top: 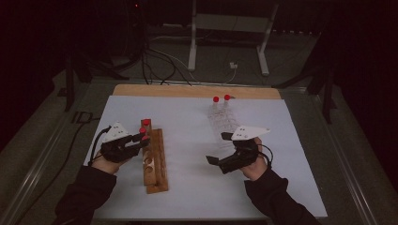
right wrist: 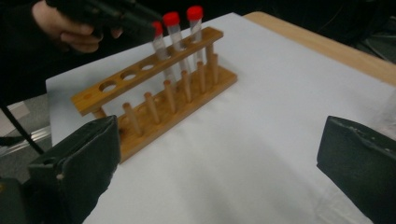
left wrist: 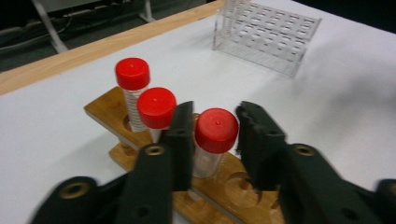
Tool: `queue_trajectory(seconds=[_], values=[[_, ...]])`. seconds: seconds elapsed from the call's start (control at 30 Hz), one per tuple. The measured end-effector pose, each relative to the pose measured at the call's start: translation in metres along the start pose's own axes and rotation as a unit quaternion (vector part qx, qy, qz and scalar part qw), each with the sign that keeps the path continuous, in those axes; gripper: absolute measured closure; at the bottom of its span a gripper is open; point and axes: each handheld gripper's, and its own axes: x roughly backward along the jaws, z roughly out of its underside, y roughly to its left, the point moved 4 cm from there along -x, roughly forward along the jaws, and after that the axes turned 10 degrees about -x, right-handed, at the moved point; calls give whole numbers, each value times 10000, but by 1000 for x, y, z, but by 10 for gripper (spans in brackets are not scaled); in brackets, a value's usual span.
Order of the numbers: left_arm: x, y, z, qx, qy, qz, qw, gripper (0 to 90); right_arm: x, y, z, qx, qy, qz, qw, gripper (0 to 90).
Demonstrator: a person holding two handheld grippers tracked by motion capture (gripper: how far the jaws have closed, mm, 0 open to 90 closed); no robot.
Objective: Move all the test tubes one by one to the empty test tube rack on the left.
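Observation:
A wooden tube rack (top: 156, 164) lies on the white sheet, left of centre. Three red-capped tubes stand in its far holes (left wrist: 133, 74) (left wrist: 156, 107) (left wrist: 216, 129). My left gripper (top: 143, 137) reaches in from the rack's left. In the left gripper view its jaws (left wrist: 215, 140) flank the nearest tube's cap closely without pressing on it, and the tube sits in its hole. My right gripper (top: 219, 148) hovers to the right of the rack with its jaws wide apart and nothing between them (right wrist: 219, 154). The right gripper view shows the rack (right wrist: 140, 84) from the side with several free holes.
A clear acrylic rack (top: 223, 120) stands at the back right of the sheet with two red-capped tubes (top: 216, 99) (top: 227, 97) at its far end. The wooden table edge (top: 187, 91) runs behind the sheet. Cables and a metal frame lie beyond.

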Motion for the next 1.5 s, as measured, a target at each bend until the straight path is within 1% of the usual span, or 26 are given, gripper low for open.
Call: queue_trajectory(seconds=[0.07,0.1,0.23,0.3,0.33,0.37,0.43,0.5,0.53,0.57,0.63,0.7,0.73,0.8,0.9,0.97,1.03,1.07,1.13,1.17,1.2,1.3,1.33,1.4,1.43,1.5], values=[[1,-1,-1,-5,-26,-7,10000,555,3,-3,-4,43,-78,62,9999,0],[3,-2,-1,5,-40,-2,10000,495,5,-5,-6,19,-133,96,9999,0],[10,-6,-7,-5,-204,30,9998,284,9,-17,-13,-23,-275,102,9996,0],[13,-8,-11,9,-275,48,9996,188,11,-25,-16,32,-402,84,9992,0],[15,-9,-12,22,-303,95,9995,158,12,-29,-18,49,-431,124,9990,0],[17,-10,-13,43,-324,110,9994,154,13,-34,-19,61,-477,176,9987,0],[19,-13,-15,40,-353,216,9991,84,14,-44,-22,-8,-530,238,9983,0],[20,-16,-16,-14,-388,291,9988,63,15,-55,-24,-31,-489,421,9979,0],[21,-17,-16,-7,-425,350,9985,23,15,-61,-25,-48,-493,511,9975,0],[21,-17,-16,-11,-420,345,9985,23,14,-67,-26,-69,-481,517,9975,0],[21,-17,-16,-6,-468,341,9983,23,12,-80,-27,-90,-455,633,9969,0],[21,-16,-15,2,-483,337,9983,23,9,-89,-28,-110,-418,637,9970,0],[22,-16,-14,20,-520,339,9981,23,7,-95,-28,-138,-389,690,9968,0],[22,-15,-14,32,-524,343,9980,23,3,-105,-28,-257,-329,693,9967,0],[22,-16,-14,19,-513,346,9981,23,-6,-120,-27,-367,-267,819,9956,0],[22,-16,-13,24,-518,374,9980,23,-11,-129,-26,-387,-298,1011,9937,0],[22,-17,-13,32,-511,412,9978,23,-16,-138,-26,-519,-312,1042,9927,0],[22,-17,-13,27,-507,426,9978,23,-19,-142,-25,-525,-328,1126,9917,0],[22,-17,-13,24,-518,459,9976,23,-25,-149,-24,-497,-249,1224,9909,0],[22,-18,-13,18,-519,445,9977,23,-28,-152,-24,-466,-240,1325,9898,35],[22,-18,-14,13,-520,439,9977,23,-30,-154,-23,-447,-265,1410,9886,97],[22,-17,-14,30,-534,437,9976,23,-37,-165,-21,-594,-260,1496,9866,125],[23,-17,-14,25,-537,453,9975,23,-39,-168,-20,-628,-258,1508,9862,161],[23,-17,-13,22,-534,430,9976,23,-44,-174,-19,-690,-249,1585,9846,173],[23,-18,-13,17,-532,456,9975,23,-46,-176,-19,-706,-219,1594,9844,190],[22,-18,-13,17,-527,451,9976,23,-50,-180,-19,-672,-223,1677,9833,260]])
